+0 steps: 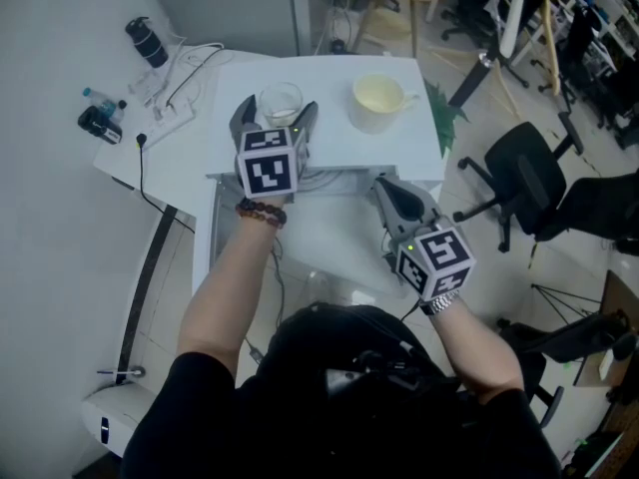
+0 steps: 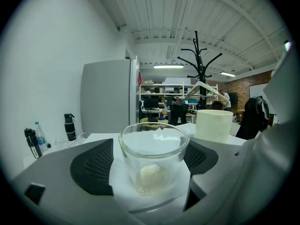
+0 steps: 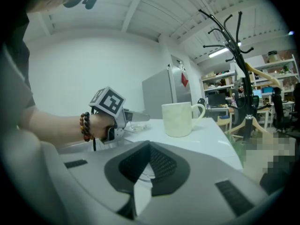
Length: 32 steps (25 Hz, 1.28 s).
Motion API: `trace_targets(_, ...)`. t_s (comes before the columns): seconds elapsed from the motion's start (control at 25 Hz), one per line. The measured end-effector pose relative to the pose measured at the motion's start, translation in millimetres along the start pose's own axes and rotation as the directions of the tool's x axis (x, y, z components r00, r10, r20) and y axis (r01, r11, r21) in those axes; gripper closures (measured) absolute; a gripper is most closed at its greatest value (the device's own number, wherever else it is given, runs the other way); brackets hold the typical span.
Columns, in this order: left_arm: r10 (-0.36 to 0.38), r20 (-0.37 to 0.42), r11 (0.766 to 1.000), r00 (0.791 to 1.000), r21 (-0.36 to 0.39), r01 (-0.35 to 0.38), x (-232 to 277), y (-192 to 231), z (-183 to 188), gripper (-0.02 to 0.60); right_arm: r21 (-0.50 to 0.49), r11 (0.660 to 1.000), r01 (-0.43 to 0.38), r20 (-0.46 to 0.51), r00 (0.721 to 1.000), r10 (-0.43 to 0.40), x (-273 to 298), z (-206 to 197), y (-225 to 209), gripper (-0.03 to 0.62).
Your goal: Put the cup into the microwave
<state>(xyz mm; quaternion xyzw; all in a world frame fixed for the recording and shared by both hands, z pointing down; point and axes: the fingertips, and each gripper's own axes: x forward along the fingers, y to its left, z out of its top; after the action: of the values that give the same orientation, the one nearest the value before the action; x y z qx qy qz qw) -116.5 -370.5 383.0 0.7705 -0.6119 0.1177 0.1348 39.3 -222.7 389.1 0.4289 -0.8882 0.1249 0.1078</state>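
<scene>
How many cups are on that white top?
2. A clear glass cup stands at the left of the white top; a cream mug stands to its right. None seems hidden.

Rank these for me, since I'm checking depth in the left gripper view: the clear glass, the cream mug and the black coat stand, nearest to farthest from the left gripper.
1. Clear glass: between the jaws of the left gripper, dead centre.
2. Cream mug: behind the glass, off to the right.
3. Black coat stand: far back in the room, right of centre.
</scene>
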Motion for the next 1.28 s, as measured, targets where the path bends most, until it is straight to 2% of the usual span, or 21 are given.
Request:
trace_targets(0.2,0.001,0.001,1.0,1.0,0.006,-0.001,1.7,-1.3,0.4,0.14,0.004,1.0,0.004,0.001,1.0,-0.004,-0.4,-1.0,-4.2,0.582)
trace_targets(0.32,-0.005,0.002,1.0,1.0,0.013,0.005,0.7,-1.1,0.0,0.173,0.006,1.0,0.005,0.001,1.0,-0.005,0.0,-2.7,-2.9,0.582)
trace_targets(0.44,-0.015,0.0,1.0,1.0,0.018,0.015,0.0,-3.8,-0.4,0.233,0.009,1.0,0.004,0.001,1.0,-0.004,-0.2,-3.0,-1.8,0.582)
trace_targets(1.28,0.011,0.033,1.0,0.999,0.0,-0.011,-26.8,1.0,1.4,0.232,0.011,1.0,-0.014,0.004,1.0,0.014,-13.8,-9.6,8.8,0.582)
